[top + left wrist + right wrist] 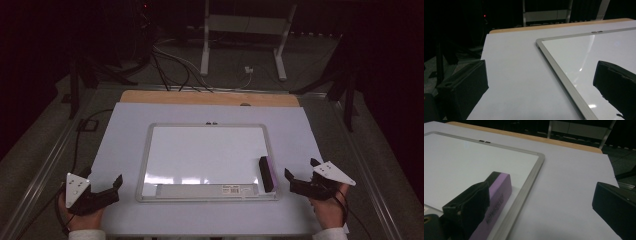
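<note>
From the high view, the whiteboard (207, 160) lies flat on the pale sheet (125, 130) covering the table, and the purple eraser (266, 173) rests at the board's near right corner, with the right gripper (299, 175) spread wide just beside it and the left gripper (118, 181) spread near the board's left edge. In the left gripper view, its jaws stand apart with nothing between them, over the sheet and the whiteboard's frame (560, 72). In the right gripper view, the jaws are wide apart, one in front of the eraser (497, 195), none pressing it.

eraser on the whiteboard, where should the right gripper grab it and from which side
Grip the eraser across its two long sides, near the middle. It lies flat along the right edge of the whiteboard, long and narrow, so its width probably fits between the fingers. Come from above or its near end with the open right gripper, one finger on the board side, one over the frame.
</note>
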